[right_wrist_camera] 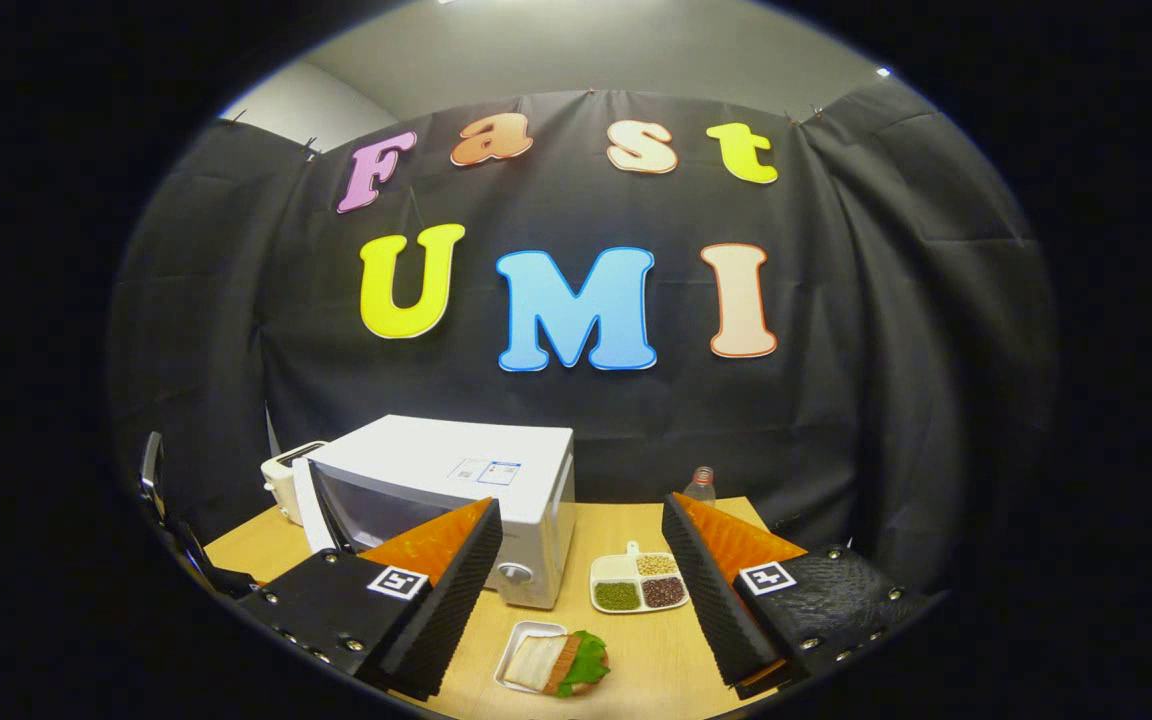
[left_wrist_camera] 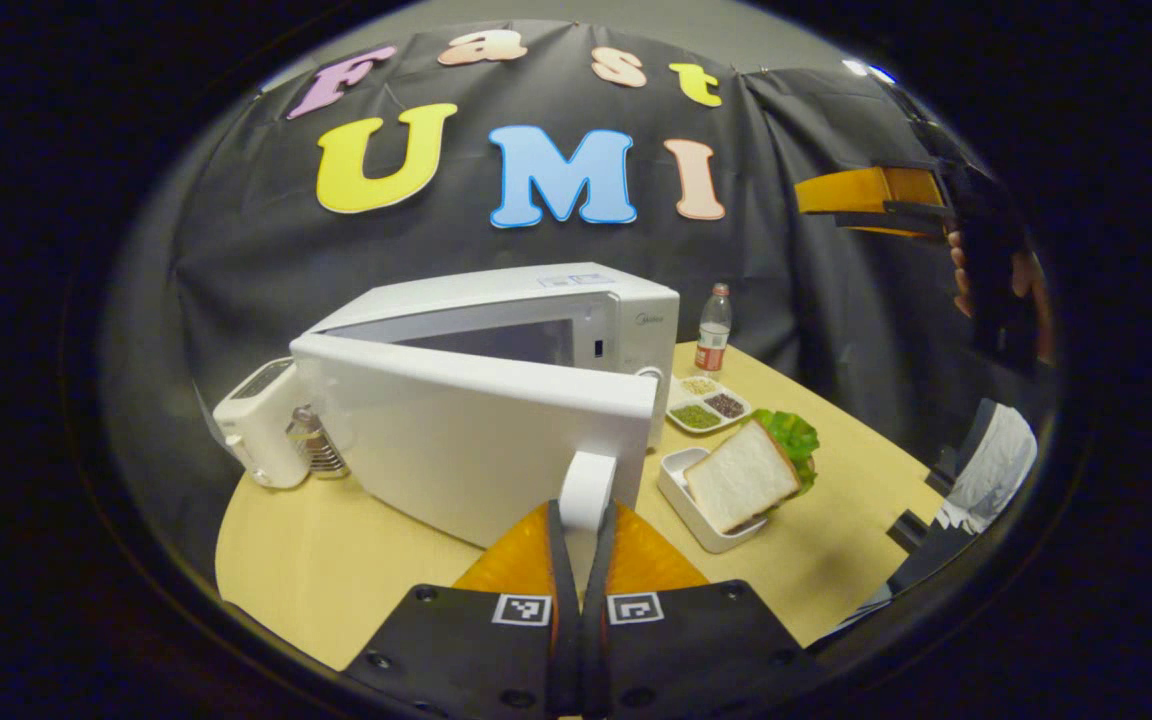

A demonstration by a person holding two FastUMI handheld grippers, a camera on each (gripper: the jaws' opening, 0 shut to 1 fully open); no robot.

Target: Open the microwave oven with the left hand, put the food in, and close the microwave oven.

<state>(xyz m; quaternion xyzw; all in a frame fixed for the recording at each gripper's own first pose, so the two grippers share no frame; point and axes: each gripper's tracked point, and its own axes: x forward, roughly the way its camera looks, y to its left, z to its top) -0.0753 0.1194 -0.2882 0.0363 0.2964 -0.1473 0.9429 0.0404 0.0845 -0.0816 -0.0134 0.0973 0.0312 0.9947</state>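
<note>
Left gripper view: left gripper (left_wrist_camera: 583, 520) pinches the handle (left_wrist_camera: 587, 488) of the microwave (left_wrist_camera: 536, 330) door (left_wrist_camera: 466, 440), partly open; right gripper (right_wrist_camera: 581, 560) spread above the sandwich (right_wrist_camera: 561, 662)

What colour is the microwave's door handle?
White, like the boxy white microwave; its rounded door handle shows best in the left gripper view.

Tan wooden table (left_wrist_camera: 356, 560): bears white microwave (left_wrist_camera: 496, 400), white toaster (left_wrist_camera: 261, 420) beside it, drink bottle (left_wrist_camera: 713, 328), divided dish of grains (left_wrist_camera: 706, 402), white tray (left_wrist_camera: 686, 495) holding sandwich (left_wrist_camera: 746, 470).
</note>
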